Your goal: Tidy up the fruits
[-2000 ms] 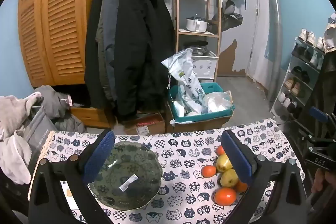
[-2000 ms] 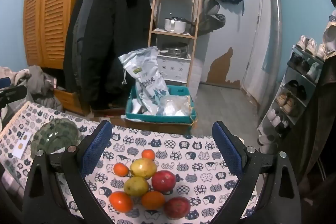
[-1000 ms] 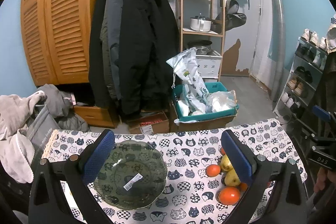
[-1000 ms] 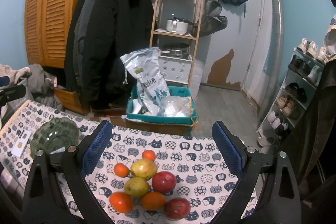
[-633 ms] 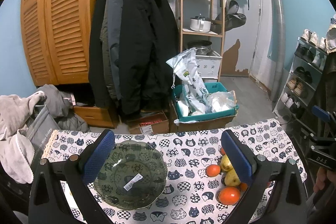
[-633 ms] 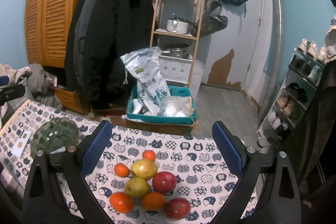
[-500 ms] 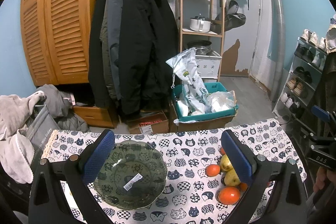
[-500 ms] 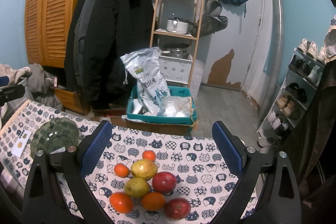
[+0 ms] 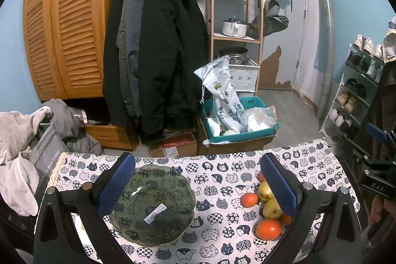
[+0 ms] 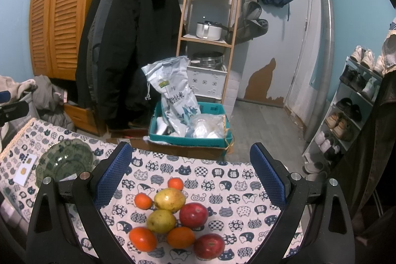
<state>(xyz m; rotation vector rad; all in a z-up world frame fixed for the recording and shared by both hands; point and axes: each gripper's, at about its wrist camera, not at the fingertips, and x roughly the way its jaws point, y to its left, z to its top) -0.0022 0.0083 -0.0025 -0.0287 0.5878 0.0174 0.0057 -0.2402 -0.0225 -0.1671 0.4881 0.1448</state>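
Clustering on the cat-print tablecloth (image 10: 217, 177), 2 pears (image 10: 169, 199), 2 red apples (image 10: 193, 215) and 4 oranges (image 10: 142, 238) touch one another. A green glass bowl (image 9: 158, 204) sits well apart to their left. The right gripper (image 10: 190, 171) hovers above the fruit and the left gripper (image 9: 198, 180) above the bowl, both with jaws spread wide, gripping nothing.

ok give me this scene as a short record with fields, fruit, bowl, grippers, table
fruit: four oranges, two pears, two red apples, clustered together on the tablecloth
bowl: green glass bowl, no fruit in it, a small label inside
left gripper: open, over the bowl, holding nothing
right gripper: open, over the fruit, holding nothing
table: covered by a cat-print tablecloth
card: small white card beside the bowl
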